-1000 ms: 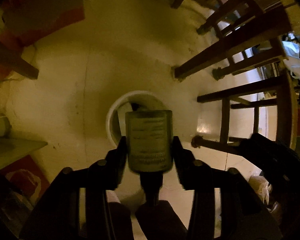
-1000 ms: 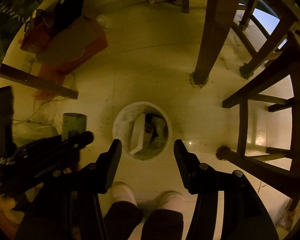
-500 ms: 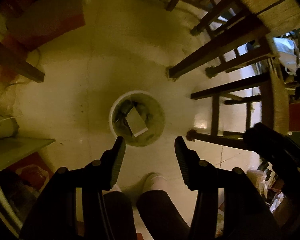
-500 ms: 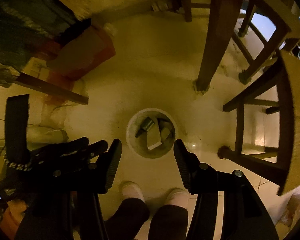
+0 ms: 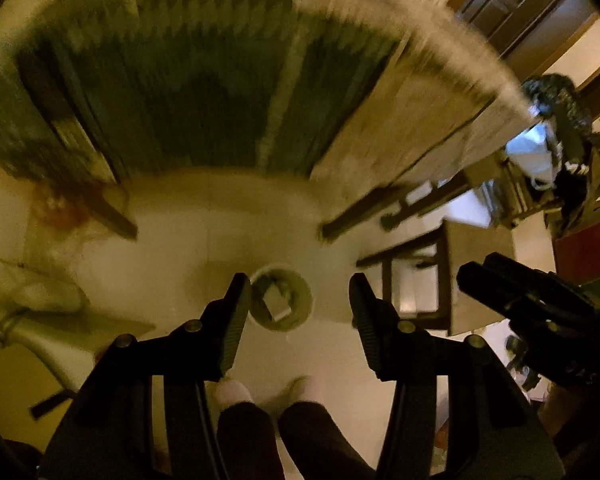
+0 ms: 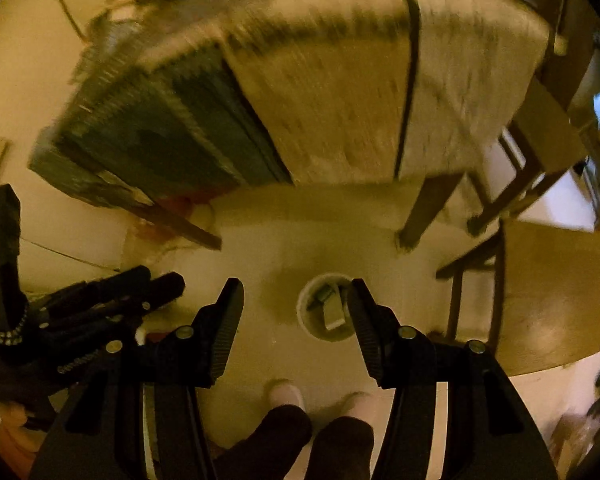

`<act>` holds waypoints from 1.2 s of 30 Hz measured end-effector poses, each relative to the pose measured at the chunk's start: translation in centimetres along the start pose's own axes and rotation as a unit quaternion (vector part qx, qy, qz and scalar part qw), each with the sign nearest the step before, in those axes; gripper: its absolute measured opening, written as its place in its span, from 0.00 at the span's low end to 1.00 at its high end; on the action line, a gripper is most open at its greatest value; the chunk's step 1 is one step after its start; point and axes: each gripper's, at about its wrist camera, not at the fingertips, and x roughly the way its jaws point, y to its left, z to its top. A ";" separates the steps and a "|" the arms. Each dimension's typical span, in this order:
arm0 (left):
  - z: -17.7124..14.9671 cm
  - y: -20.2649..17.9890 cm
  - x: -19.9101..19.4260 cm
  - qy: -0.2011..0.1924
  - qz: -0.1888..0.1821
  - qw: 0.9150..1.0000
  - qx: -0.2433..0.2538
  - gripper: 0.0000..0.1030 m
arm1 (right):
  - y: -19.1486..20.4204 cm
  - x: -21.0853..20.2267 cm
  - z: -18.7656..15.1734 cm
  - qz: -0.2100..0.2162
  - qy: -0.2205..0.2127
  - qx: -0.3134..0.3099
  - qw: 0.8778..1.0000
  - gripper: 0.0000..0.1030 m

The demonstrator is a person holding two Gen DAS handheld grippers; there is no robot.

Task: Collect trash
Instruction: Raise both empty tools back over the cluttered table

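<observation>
- The left gripper [image 5: 296, 312] points steeply down at the floor, its jaws spread apart with nothing between them.
- The right gripper [image 6: 296, 312] points down the same way, jaws likewise parted and empty.
- Far below both stands a small round white bin [image 5: 281, 302] on the pale floor [image 5: 220, 232]. In the left wrist view it sits just inside the left finger; in the right wrist view the bin [image 6: 327, 307] lies against the right finger.
- The trash [image 5: 275, 301] lies inside the bin: a pale flat rectangular piece on top, with darker pieces beside it that are too small to tell apart. From the right wrist view the trash [image 6: 332, 312] shows as a pale slab with a darker piece to its upper left.
- Beyond the bin, ahead of both grippers, a table [image 6: 340, 92] with a woven covering, part green and part pale, fills the top of each view, blurred.
- A wooden chair [image 6: 552, 292] stands to the right of the right gripper.
- The person's dark trouser legs [image 6: 312, 444] and light-coloured feet [image 6: 286, 394] show below, between the fingers.
- Each gripper shows at the edge of the other's view: the right gripper [image 5: 540, 312] off to the left one's right, the left gripper [image 6: 100, 300] off to the right one's left.
</observation>
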 end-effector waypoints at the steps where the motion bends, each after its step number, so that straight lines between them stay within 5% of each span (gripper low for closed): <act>1: 0.5 -0.3 -1.8 -0.013 -0.001 1.000 0.004 0.49 | 0.9 -1.7 0.5 -0.001 -0.012 -0.007 1.000 0.49; 12: 4.0 -2.7 -19.1 -0.147 -0.029 0.988 0.040 0.49 | 7.9 -16.6 4.1 -0.008 -0.137 -0.043 0.990 0.49; 22: 4.5 -3.0 -33.6 -0.287 -0.032 0.954 0.081 0.50 | 13.3 -29.0 4.4 -0.007 -0.281 -0.053 0.958 0.49; 26: 4.0 -2.7 -37.2 -0.331 -0.040 0.938 0.096 0.51 | 14.6 -31.7 3.9 -0.005 -0.323 -0.062 0.944 0.68; 29: 3.9 -2.9 -39.2 -0.363 -0.042 0.925 0.103 0.58 | 15.3 -33.9 3.7 -0.002 -0.359 -0.070 0.931 0.70; 33: 4.4 -3.3 -40.4 -0.390 -0.032 0.913 0.112 0.81 | 15.2 -35.5 3.9 -0.021 -0.408 -0.063 0.910 0.94; 36: 5.6 -3.7 -39.9 -0.397 -0.020 0.910 0.115 0.86 | 14.6 -35.6 4.4 -0.042 -0.437 -0.056 0.897 0.99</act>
